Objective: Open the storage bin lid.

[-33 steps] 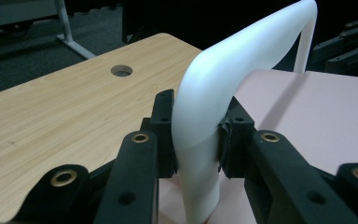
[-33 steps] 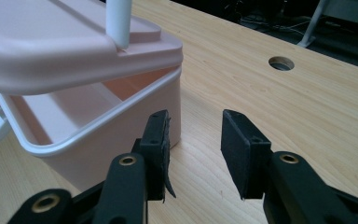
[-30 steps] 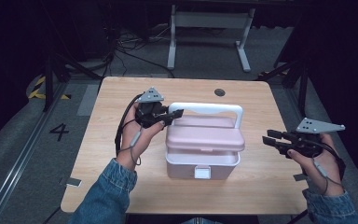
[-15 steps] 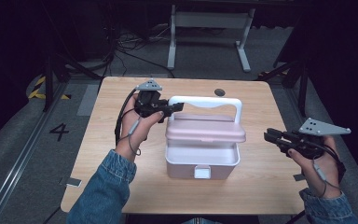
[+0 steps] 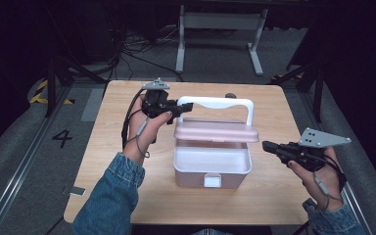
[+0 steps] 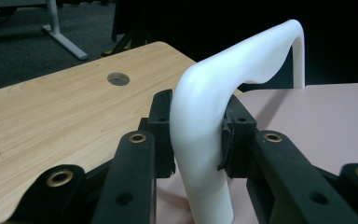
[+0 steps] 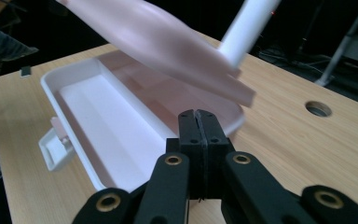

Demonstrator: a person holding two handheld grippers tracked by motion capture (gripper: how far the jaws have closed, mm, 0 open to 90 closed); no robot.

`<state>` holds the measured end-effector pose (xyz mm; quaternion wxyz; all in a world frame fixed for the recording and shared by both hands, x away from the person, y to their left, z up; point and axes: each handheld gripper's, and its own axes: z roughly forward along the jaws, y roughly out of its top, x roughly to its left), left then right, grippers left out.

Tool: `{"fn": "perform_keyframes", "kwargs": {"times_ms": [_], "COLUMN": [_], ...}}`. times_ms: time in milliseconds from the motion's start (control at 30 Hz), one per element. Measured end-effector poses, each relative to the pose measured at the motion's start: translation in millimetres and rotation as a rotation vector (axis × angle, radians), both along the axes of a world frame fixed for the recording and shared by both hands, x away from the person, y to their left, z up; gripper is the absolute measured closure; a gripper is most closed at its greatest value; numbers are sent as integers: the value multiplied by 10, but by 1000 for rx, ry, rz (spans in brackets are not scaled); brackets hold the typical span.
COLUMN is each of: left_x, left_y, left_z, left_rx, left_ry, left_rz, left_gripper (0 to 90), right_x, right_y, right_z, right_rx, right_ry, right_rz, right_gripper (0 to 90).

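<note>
A pale pink box (image 5: 212, 166) stands in the middle of the table, its lid (image 5: 216, 130) swung up and its inside bare (image 7: 102, 126). A white handle (image 5: 218, 103) arches over the lid. My left gripper (image 5: 183, 106) is shut on the handle's left end (image 6: 200, 140), pads pressed on both sides. The lid (image 7: 168, 42) hangs tilted over the box (image 7: 81, 154) in the right gripper view. My right gripper (image 5: 267, 145) hovers just right of the box, jaws shut on nothing (image 7: 198, 122).
The wooden table (image 5: 127, 196) has a round cable hole (image 5: 230, 95) at its far edge. A white latch (image 5: 212, 180) sticks out from the box front. A metal stand (image 5: 220, 29) and cables lie on the dark floor beyond the table.
My left gripper has lifted the handle up and back, so the lid has swung open further and the box's inside is exposed. The right gripper has barely moved.
</note>
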<state>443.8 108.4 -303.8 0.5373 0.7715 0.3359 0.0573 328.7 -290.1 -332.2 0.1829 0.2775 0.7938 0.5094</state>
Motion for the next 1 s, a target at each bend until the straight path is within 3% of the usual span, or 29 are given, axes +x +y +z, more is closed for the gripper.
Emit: {"fn": "perform_keyframes", "kwargs": {"times_ms": [267, 667, 867, 900, 933, 1000], "left_x": [-29, -29, -25, -29, -40, -51], "left_y": [2, -1, -27, -25, -5, 20], "left_z": [-11, -40, -88, -93, -92, -87], "left_rx": [0, 1, -13, -15, -13, -12], "left_ry": [-6, -3, -35, -32, -45, -65], "left_rz": [-4, -14, -31, -25, -9, 3], "left_gripper": [710, 699, 490, 490, 397, 377], "right_x": [1, 69, 81, 81, 82, 82], "right_y": [221, 259, 255, 255, 258, 259], "right_z": [-32, -105, -97, -97, -93, -91], "right_rx": [40, 83, 87, 87, 86, 87], "right_ry": [-38, -18, -20, -20, -24, -23], "right_rz": [45, 49, 50, 50, 50, 51], "right_gripper": [900, 900, 900, 900, 900, 900]}}
